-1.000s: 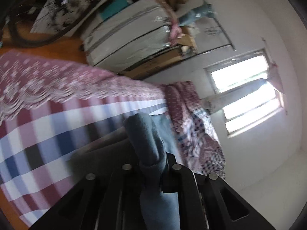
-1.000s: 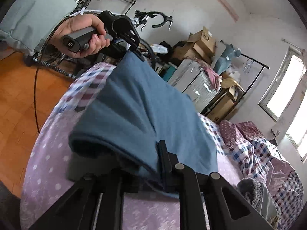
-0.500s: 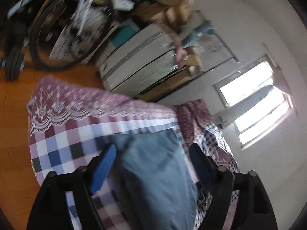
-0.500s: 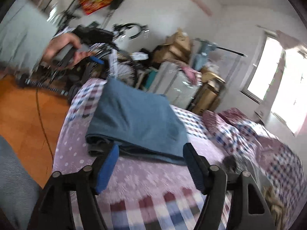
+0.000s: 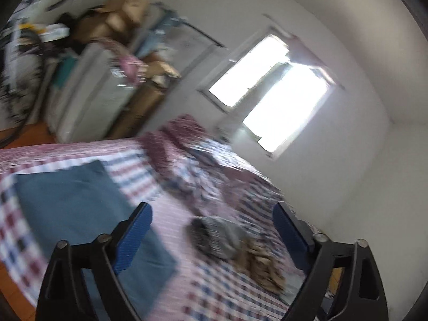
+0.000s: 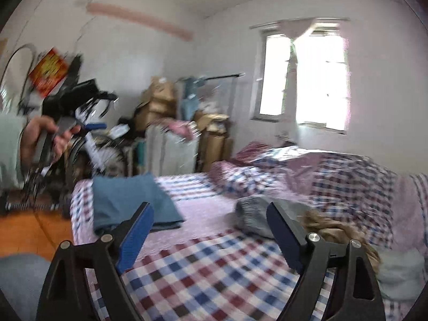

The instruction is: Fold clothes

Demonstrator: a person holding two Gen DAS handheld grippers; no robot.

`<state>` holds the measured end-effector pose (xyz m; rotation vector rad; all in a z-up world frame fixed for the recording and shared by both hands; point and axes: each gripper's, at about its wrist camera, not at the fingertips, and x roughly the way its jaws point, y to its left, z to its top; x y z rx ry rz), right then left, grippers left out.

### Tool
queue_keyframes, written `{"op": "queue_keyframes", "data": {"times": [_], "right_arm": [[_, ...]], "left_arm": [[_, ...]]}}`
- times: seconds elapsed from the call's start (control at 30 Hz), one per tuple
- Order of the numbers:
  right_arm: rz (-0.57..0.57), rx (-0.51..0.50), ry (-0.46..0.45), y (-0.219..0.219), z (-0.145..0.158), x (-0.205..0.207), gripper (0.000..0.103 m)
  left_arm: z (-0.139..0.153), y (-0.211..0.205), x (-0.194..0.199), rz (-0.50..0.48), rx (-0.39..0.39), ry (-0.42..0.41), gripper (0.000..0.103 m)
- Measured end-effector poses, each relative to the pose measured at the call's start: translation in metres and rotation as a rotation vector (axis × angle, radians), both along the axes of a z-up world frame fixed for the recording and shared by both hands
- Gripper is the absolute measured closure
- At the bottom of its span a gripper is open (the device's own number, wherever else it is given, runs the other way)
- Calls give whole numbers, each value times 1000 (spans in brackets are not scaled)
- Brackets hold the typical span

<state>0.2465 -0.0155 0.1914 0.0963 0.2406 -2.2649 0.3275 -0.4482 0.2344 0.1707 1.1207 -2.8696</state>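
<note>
The left gripper [image 5: 211, 230], black-framed with blue ribbed pads, stands with its jaws wide and still opening; nothing lies between the pads. The right gripper [image 6: 208, 230], of the same build, is likewise wide, still opening, and empty. Both point out across the bed, clear of the fabric.

The folded blue-grey cotton garment [image 6: 131, 200] lies flat as a neat rectangle on the checked red, blue and white bedspread [image 6: 203, 272]. In the right wrist view it sits at centre left, near the bed's edge. In the left wrist view the same garment [image 5: 88, 214] fills the lower left of the frame. Neither gripper touches it. Judged from its squared shape, this item is finished.

Work remains. A crumpled grey striped garment [image 6: 256, 214] sits at centre of the right wrist view, partly behind the right-hand pad, with a rumpled tan-brown piece of clothing [image 6: 339, 235] just beside it toward the lower right. Both appear unfolded. A pale folded-looking item shows at the lower right edge; its state cannot be told.

The person's hand [image 6: 40, 136] on the other gripper's handle shows at the left edge of the right wrist view.

The likely next step is to take up the grey striped garment.
</note>
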Motion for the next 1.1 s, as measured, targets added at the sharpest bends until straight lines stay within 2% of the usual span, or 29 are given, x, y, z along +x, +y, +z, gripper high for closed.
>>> {"op": "queue_keyframes", "data": {"times": [0.1, 0.23, 0.43, 0.63, 0.8, 1.0, 1.1], "right_arm": [[-62, -61, -8, 42, 14, -5, 12], [-141, -123, -17, 93, 29, -13, 10], [-248, -220, -67, 160, 37, -34, 4], [-348, -276, -129, 202, 30, -67, 1], [-474, -295, -213, 223, 17, -105, 0], [-585, -273, -378, 239, -17, -164, 0], [-640, -198, -442, 239, -40, -190, 0]], "left_arm": [[27, 52, -21, -86, -52, 30, 1], [54, 124, -52, -196, -117, 28, 1], [59, 232, -100, -312, -233, 4, 1], [25, 325, -147, -381, -363, -96, 1], [-18, 372, -177, -345, -484, -173, 1], [-78, 392, -229, -341, -446, -295, 1], [-109, 397, -252, -346, -426, -346, 1]]}}
